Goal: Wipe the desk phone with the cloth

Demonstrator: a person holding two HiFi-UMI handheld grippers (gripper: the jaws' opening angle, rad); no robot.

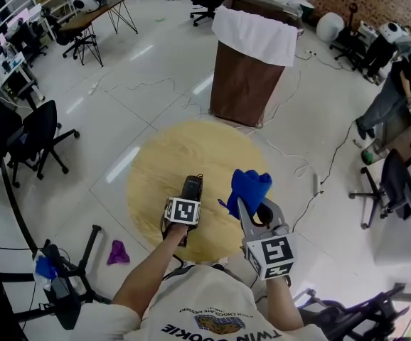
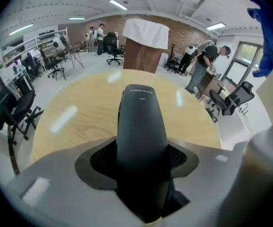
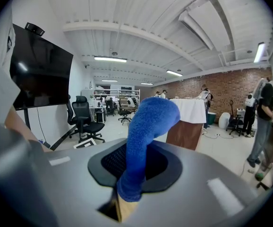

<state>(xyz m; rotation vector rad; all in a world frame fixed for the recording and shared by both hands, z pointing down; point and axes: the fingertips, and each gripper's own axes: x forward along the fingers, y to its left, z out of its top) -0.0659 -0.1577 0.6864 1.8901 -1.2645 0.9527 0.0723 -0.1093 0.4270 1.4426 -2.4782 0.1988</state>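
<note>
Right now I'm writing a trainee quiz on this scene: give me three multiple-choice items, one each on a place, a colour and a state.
1. Where is the black phone handset?
A. Between the left gripper's jaws.
B. On the floor.
C. On an office chair.

2. What colour is the cloth?
A. White.
B. Red.
C. Blue.

3. What state is the right gripper in?
A. Open and empty.
B. Shut on the cloth.
C. Shut on the handset.

Answers:
1 A: the left gripper view shows its jaws clamped on the handset.
2 C: the head view and the right gripper view both show blue.
3 B: the cloth sticks up from between its closed jaws.
</note>
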